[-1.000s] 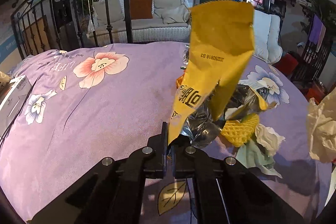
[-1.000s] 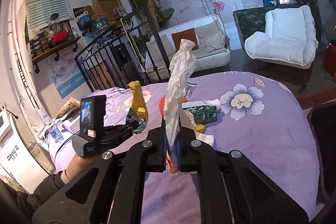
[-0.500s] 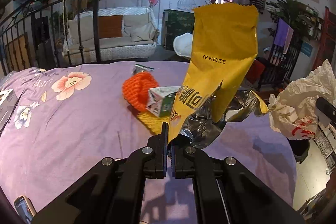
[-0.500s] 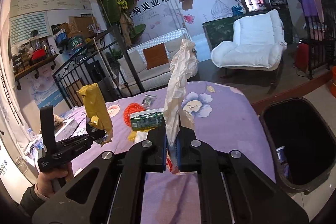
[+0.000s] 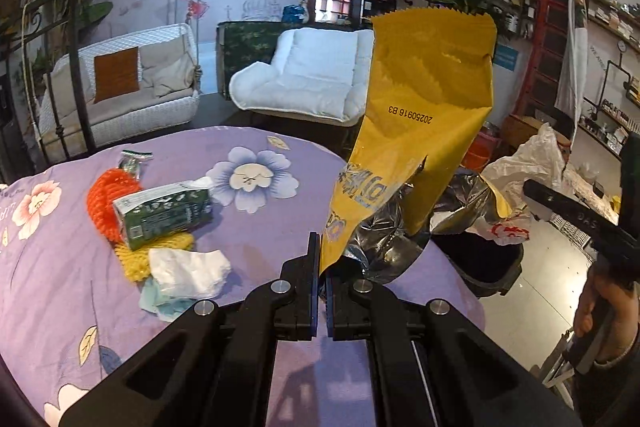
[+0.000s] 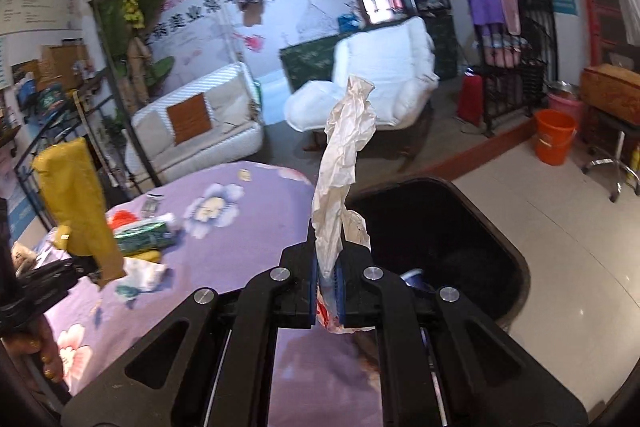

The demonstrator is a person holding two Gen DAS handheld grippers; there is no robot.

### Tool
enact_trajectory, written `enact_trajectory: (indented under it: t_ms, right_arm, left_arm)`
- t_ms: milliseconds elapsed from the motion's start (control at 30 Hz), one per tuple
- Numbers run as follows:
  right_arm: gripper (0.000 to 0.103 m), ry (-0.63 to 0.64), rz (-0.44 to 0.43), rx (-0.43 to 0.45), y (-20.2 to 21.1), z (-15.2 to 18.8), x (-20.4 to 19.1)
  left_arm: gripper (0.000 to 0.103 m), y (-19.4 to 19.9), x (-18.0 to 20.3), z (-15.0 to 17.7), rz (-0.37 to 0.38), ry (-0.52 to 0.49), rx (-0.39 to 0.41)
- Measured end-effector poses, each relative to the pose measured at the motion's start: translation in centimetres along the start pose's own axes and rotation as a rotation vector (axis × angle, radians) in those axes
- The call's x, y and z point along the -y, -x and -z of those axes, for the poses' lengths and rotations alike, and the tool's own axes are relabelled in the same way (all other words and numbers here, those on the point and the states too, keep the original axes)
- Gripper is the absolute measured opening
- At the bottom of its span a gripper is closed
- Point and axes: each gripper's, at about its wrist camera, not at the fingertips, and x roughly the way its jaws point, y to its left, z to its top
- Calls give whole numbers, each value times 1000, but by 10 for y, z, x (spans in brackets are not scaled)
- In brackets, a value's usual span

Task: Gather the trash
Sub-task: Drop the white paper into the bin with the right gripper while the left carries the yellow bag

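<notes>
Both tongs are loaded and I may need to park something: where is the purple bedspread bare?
Bare: the stretch between the blue flower print and the left tongs, and the near-left cloth below the white tissue. Crowded: the cluster of orange net, green carton and yellow net.

The left tongs (image 5: pixel 322 263) are closed on the lower corner of a yellow snack wrapper (image 5: pixel 424 115), which stands up with its silver inside showing below. On the worktop with a purple flowered cloth (image 5: pixel 260 227) lie a green carton (image 5: pixel 162 213), an orange foam net (image 5: pixel 102 201), a yellow foam net (image 5: pixel 132 259) and a white tissue (image 5: pixel 188 273). At the right, the right tongs (image 5: pixel 538 205) hold a crumpled white plastic bag (image 5: pixel 524 167) above a black bin (image 5: pixel 480 263).
</notes>
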Motion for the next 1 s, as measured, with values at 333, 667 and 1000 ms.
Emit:
enact_trajectory:
  t_ms: [333,667,1000]
  right_arm:
    - [8,-100,84,-144,-71,24,60]
    - [68,-163,151,-228,-106,38,80]
    - [74,-137,189,-134,-53,39,78]
  left_arm:
    - [4,-24,43,7,93,-63,-58]
    - [4,-35,66,9,130,-92,-96]
    - [4,-62,100,-4,207,-127,-131]
